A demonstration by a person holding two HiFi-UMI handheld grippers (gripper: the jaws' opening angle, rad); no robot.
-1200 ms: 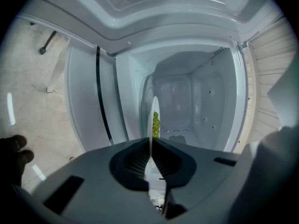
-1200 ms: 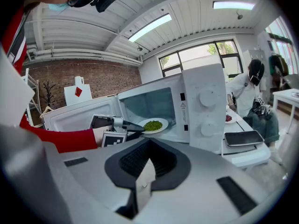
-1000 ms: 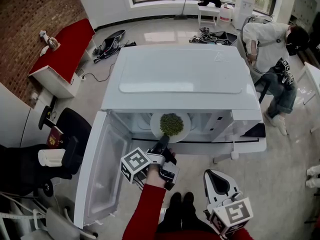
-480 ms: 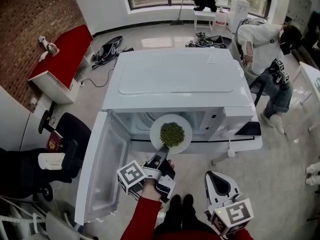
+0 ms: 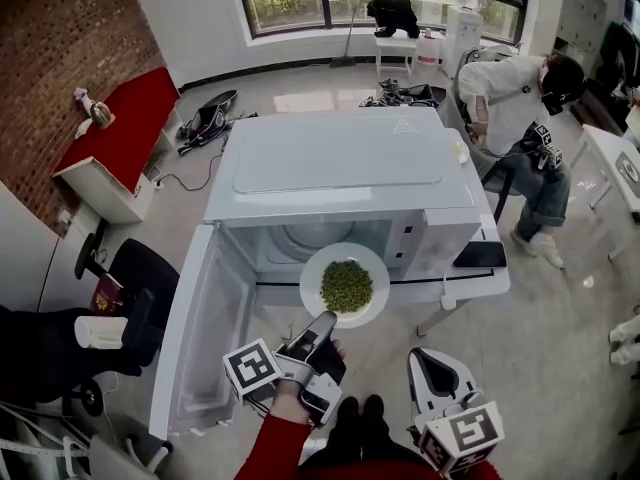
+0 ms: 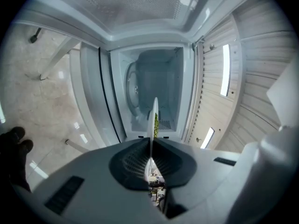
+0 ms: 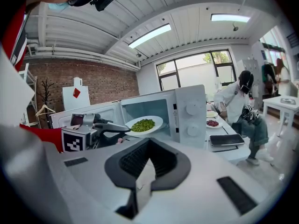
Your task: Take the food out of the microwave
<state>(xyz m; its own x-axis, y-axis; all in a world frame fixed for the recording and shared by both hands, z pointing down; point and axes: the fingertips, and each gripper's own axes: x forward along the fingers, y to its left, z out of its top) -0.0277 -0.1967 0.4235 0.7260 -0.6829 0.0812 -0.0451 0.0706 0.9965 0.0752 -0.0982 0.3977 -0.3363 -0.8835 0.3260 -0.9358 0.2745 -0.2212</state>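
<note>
A white plate (image 5: 346,286) heaped with green peas (image 5: 346,284) hangs level just outside the mouth of the white microwave (image 5: 340,173), whose door (image 5: 205,338) stands swung open to the left. My left gripper (image 5: 327,320) is shut on the plate's near rim. In the left gripper view the plate (image 6: 153,118) shows edge-on between the pads, with the empty cavity (image 6: 156,85) behind it. The right gripper view shows the plate (image 7: 145,124) and the left gripper (image 7: 112,129) before the microwave (image 7: 184,111). My right gripper (image 5: 428,355) hangs lower right, shut and holding nothing.
A dark tablet (image 5: 480,255) lies on the table right of the microwave, with a small plate of red food (image 7: 212,123) nearby. A person (image 5: 515,98) sits at the far right. A black chair (image 5: 140,273) and a red-topped bench (image 5: 130,108) stand to the left.
The left gripper has drawn back toward me and risen, bringing the plate of peas from inside the cavity to just outside the opening. The right gripper has barely moved.
</note>
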